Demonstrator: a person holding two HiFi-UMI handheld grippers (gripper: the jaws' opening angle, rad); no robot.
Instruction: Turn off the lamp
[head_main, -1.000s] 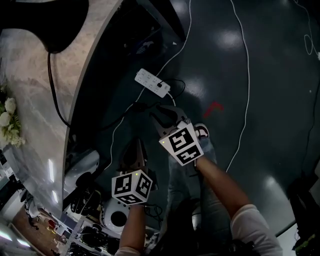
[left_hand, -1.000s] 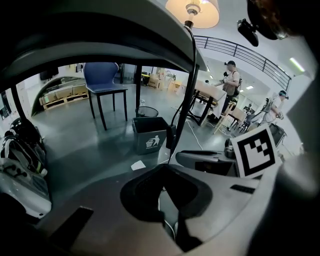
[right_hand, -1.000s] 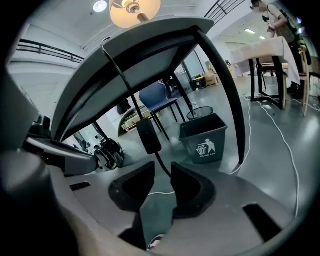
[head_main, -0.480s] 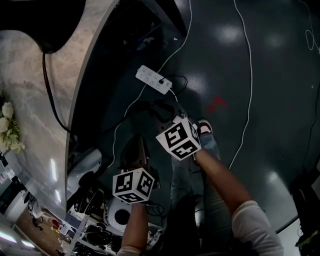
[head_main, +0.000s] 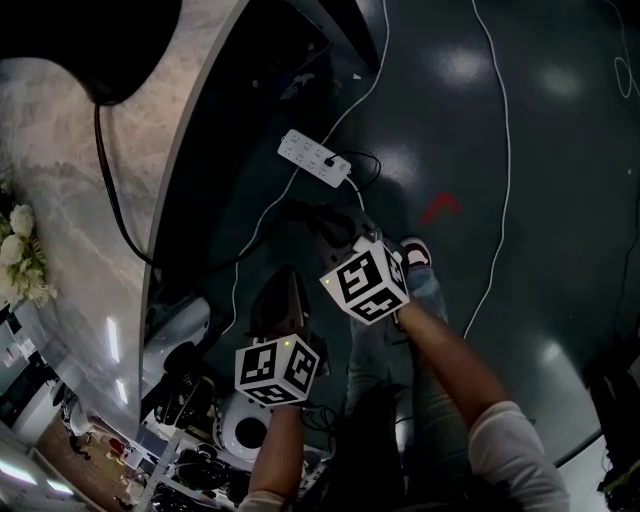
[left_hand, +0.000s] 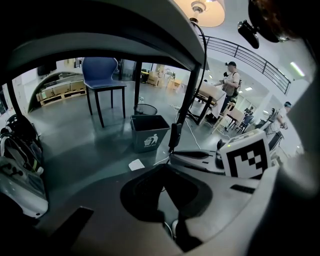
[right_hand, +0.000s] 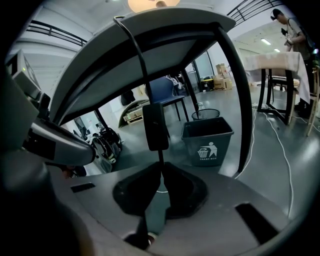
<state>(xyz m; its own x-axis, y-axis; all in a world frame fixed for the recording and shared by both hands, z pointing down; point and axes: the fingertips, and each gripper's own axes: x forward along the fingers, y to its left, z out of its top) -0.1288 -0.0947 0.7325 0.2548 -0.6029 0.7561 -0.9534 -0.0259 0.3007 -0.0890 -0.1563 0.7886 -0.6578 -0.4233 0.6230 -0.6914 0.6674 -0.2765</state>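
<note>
Black cord (right_hand: 161, 156) drops from the lamp's switch (right_hand: 155, 127) into my right gripper (right_hand: 161, 165), whose jaws are pinched together on it just below the switch. My left gripper (left_hand: 166, 169) hangs just left of it and nearer to me, jaws closed on nothing. The lamp (right_hand: 152, 4) stands on the marble table (head_main: 70, 230), above both grippers, its shade glowing. A grey bin (right_hand: 207, 142) sits on the floor beyond the switch, to the right. A white power strip (head_main: 315, 158) lies farther out.
</note>
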